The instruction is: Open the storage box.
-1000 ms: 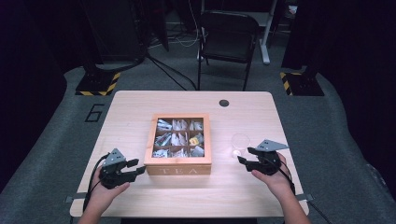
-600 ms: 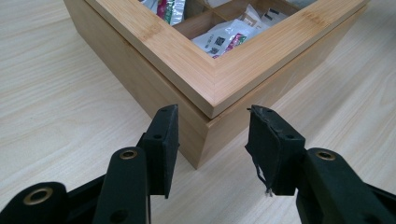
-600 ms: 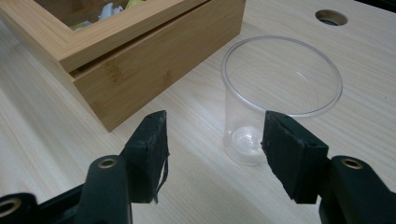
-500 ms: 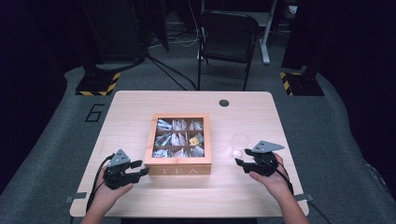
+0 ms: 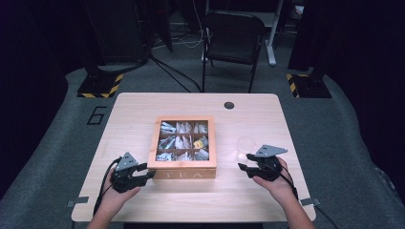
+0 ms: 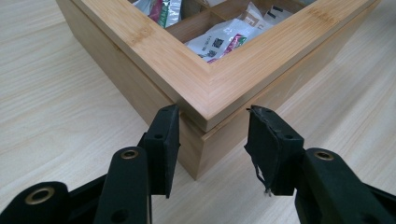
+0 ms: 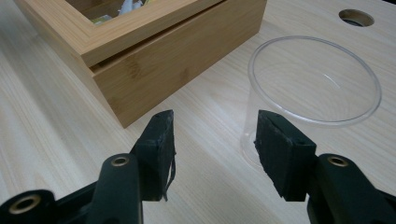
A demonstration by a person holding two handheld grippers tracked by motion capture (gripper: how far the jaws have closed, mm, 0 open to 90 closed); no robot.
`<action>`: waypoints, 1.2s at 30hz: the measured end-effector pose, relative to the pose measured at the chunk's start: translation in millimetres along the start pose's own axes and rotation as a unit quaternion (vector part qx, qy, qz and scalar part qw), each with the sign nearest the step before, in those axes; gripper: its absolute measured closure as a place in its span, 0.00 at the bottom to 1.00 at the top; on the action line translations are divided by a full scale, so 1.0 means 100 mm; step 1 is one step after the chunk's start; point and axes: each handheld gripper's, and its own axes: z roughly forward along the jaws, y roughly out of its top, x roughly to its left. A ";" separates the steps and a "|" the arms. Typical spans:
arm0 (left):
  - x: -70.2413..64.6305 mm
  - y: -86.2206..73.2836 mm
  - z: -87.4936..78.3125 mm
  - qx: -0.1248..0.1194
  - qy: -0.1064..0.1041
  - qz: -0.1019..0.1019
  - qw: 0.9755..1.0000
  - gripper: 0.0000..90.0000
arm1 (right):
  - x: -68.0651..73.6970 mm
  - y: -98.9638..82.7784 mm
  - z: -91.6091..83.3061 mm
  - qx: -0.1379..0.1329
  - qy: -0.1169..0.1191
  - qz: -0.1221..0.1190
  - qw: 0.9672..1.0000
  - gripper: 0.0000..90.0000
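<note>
- My left gripper [image 6: 212,133] stands at the near left corner of the wooden tea box [image 5: 185,147]. Its jaws are apart on both sides of the corner, at the seam under the lid [image 6: 219,88], and they have just been closing a little. I see no pad pressing the wood yet.
- My right gripper [image 7: 215,140] is beside the clear plastic cup [image 7: 314,86], which stands right of the box and apart from it. Its jaws are apart with nothing between them, and they have just been closing.
- I think the step is opening the lid. I should catch only the lid edge, above the seam.
- I must lift slowly, so the box does not slide on the table [image 5: 143,109] toward the cup.
</note>
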 end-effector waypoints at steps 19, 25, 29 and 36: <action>0.00 0.05 0.01 -0.004 0.011 0.003 1.000 0.59 | 0.12 0.03 0.09 0.002 0.045 0.003 0.999 0.54; 0.00 0.09 -0.04 -0.012 0.014 0.004 1.000 0.57 | 0.20 0.06 0.15 0.008 0.063 0.002 0.998 0.54; -0.01 0.13 -0.06 -0.017 0.016 0.007 1.000 0.55 | 0.24 0.09 0.18 0.005 0.070 -0.004 0.998 0.53; 0.00 0.19 -0.10 -0.021 0.019 0.016 0.999 0.55 | 0.34 0.20 0.22 -0.003 0.083 -0.002 0.997 0.52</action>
